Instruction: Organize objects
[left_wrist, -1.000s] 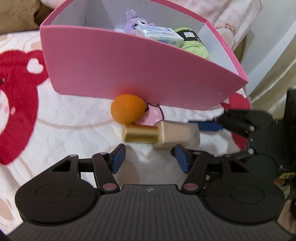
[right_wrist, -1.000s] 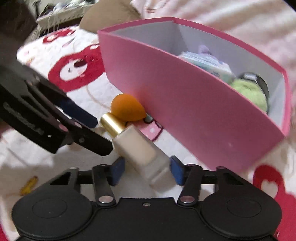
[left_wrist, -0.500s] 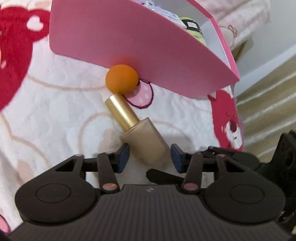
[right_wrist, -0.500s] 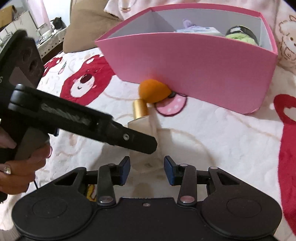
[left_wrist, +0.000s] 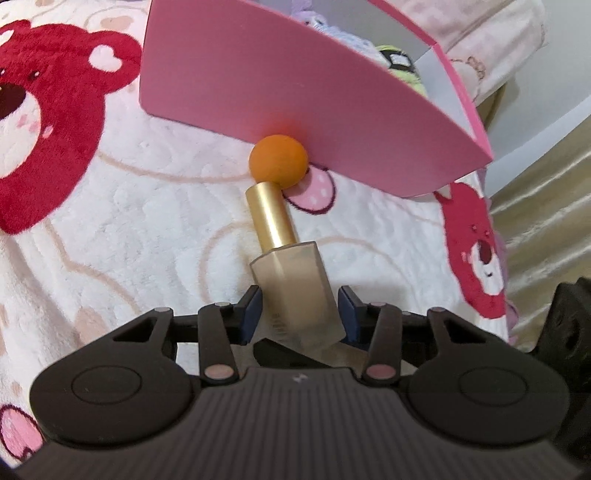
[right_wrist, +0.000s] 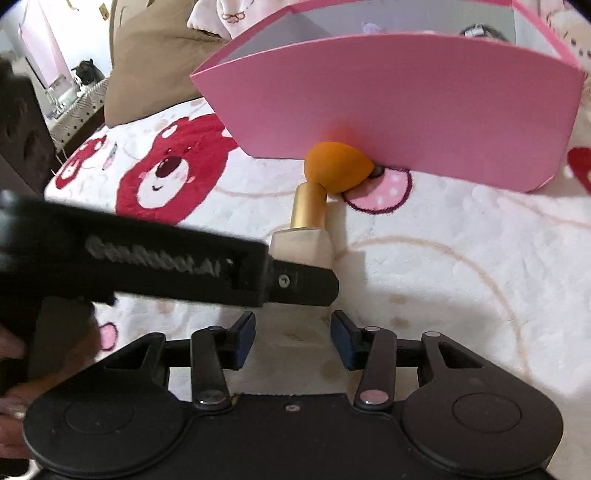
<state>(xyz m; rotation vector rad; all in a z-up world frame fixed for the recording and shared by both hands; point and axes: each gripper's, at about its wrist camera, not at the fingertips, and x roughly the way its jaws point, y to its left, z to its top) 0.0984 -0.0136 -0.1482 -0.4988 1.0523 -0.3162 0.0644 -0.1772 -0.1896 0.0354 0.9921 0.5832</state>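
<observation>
Since a second ago the left gripper (left_wrist: 300, 308) has swung in line with the frosted beige glass bottle with a gold cap (left_wrist: 291, 280) and straddles its body, probably touching. The bottle lies on the plush blanket (left_wrist: 147, 221), cap against the orange teardrop sponge (left_wrist: 279, 160) beside the pink cardboard box (left_wrist: 295, 85). Rigid, smooth, fairly heavy: grip the flat sides. The right gripper (right_wrist: 292, 338) hangs open, empty.

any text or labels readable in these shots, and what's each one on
"GenRobot.AI", blurred but legible: on the side of the left gripper, seen from the right wrist view.
Label on the dark-lidded item inside the pink box: too blurred to read.
Faint print low on the foundation bottle: too small to read.
Small logo mark on the left gripper's body: a symbol, not text.
Nothing readable on the orange sponge or the bear blanket.
</observation>
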